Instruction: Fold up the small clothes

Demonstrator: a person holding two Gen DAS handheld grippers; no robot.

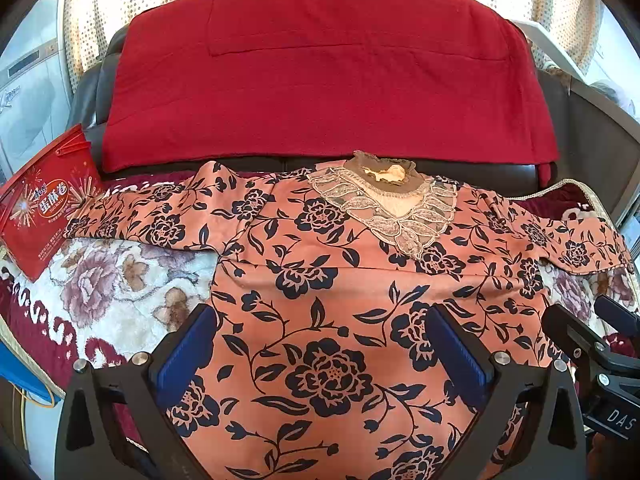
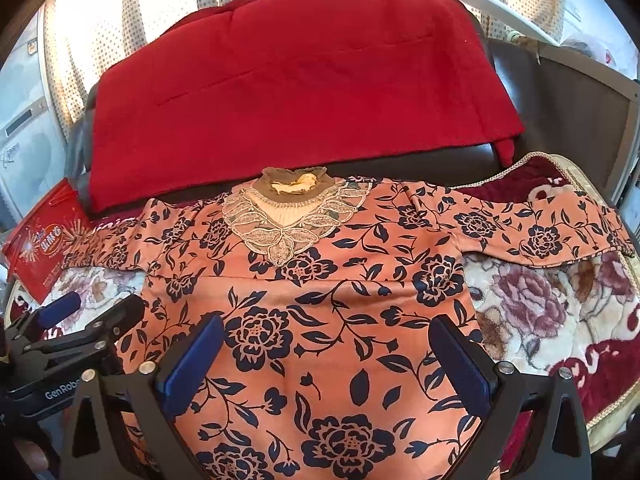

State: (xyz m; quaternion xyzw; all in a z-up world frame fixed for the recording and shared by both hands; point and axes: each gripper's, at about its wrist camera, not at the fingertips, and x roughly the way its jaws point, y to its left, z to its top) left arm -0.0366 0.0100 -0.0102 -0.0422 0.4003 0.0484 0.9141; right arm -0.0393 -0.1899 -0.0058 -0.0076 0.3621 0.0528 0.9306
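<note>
A peach floral blouse (image 1: pixel 340 280) with navy flower print is seen spread flat, front up, on a floral plush blanket (image 1: pixel 120 280), its body filling the gap between and beyond the fingers in both wrist views. The left gripper (image 1: pixel 320 352) is held with its blue-padded fingers (image 1: pixel 188 352) spread wide above the lower body of the blouse, nothing being grasped; the right gripper (image 2: pixel 332 360) is likewise released, its fingers (image 2: pixel 464 364) parted over the same cloth. A lace collar (image 1: pixel 384 208) (with a brownish neckband) lies straight ahead of the fingers, and both sleeves are stretched outward to either side. Beyond the collar, a red blanket (image 1: pixel 320 72) is draped over a dark seat back. A red snack box (image 1: pixel 44 208) rests far off to the left of the left fingers, at the blanket's edge. Whether the fingers touch the fabric cannot be told.
</note>
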